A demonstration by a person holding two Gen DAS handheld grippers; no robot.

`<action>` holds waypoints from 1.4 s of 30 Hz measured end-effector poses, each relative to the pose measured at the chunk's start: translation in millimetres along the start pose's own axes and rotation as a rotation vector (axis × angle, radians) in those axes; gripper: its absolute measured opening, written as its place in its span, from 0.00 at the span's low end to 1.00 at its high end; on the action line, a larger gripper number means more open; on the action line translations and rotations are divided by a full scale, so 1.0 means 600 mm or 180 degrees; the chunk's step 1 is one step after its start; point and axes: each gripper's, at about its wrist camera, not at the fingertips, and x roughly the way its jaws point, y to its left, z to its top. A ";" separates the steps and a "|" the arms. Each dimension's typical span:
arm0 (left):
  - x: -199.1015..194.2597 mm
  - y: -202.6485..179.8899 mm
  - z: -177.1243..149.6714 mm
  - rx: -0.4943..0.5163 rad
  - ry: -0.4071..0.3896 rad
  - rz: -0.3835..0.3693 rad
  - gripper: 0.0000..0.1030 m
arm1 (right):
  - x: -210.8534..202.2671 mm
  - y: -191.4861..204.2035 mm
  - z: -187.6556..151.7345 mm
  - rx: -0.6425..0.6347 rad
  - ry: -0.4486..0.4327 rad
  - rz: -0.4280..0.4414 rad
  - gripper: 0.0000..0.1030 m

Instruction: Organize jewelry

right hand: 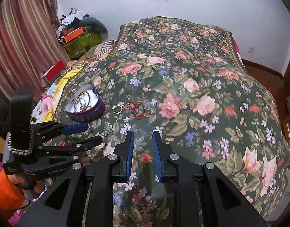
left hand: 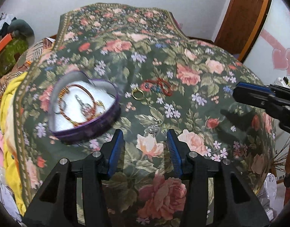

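While both hover above the floral bed (left hand: 192,71):
left gripper (left hand: 145,136): wide, empty
right gripper (right hand: 143,134): narrow gap, empty
heart box (left hand: 99,124): left, holding bangles
gold ring (left hand: 138,94): just right of box
red bracelets (left hand: 160,87): right of ring

Bedspread (right hand: 182,79): dark green ground, showing pink and peach roses, lilac and blue small flowers, and a beige patterned border. Heart-shaped box (left hand: 99,122): purple wall, white lining, holding red-and-gold bangles (left hand: 78,102). Ring (left hand: 138,94): gold. Cord bracelets (left hand: 162,87): red, carrying blue-green beads. Left gripper (left hand: 145,143) and right gripper (right hand: 143,143): black bodies, blue ribbed fingers (right hand: 130,151). Curtain (right hand: 25,37): showing pink stripes. Blanket (left hand: 8,102): yellow.
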 end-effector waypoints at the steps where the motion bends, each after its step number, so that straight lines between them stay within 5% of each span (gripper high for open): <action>1: 0.007 -0.003 0.000 0.0010 0.0021 0.0011 0.44 | 0.000 -0.003 -0.003 0.0020 0.0009 0.0006 0.17; 7: 0.040 -0.018 0.003 0.0141 0.0004 0.0023 0.31 | 0.003 -0.014 -0.007 0.0064 0.0053 0.0020 0.17; 11: 0.044 -0.020 0.007 0.0156 -0.0020 -0.0023 0.08 | 0.004 -0.010 -0.004 0.0045 0.0051 0.0022 0.17; 18: 0.018 -0.006 0.013 -0.0005 -0.0139 -0.0062 0.08 | 0.023 -0.003 0.002 0.0015 0.0126 0.0059 0.17; 30: -0.106 0.057 0.053 -0.0158 -0.0815 0.0088 0.08 | 0.088 0.063 0.031 -0.0144 0.0314 0.0283 0.17; 42: -0.090 0.138 0.045 -0.0419 -0.0785 0.0110 0.08 | 0.187 0.083 0.060 -0.0176 0.0667 0.0266 0.17</action>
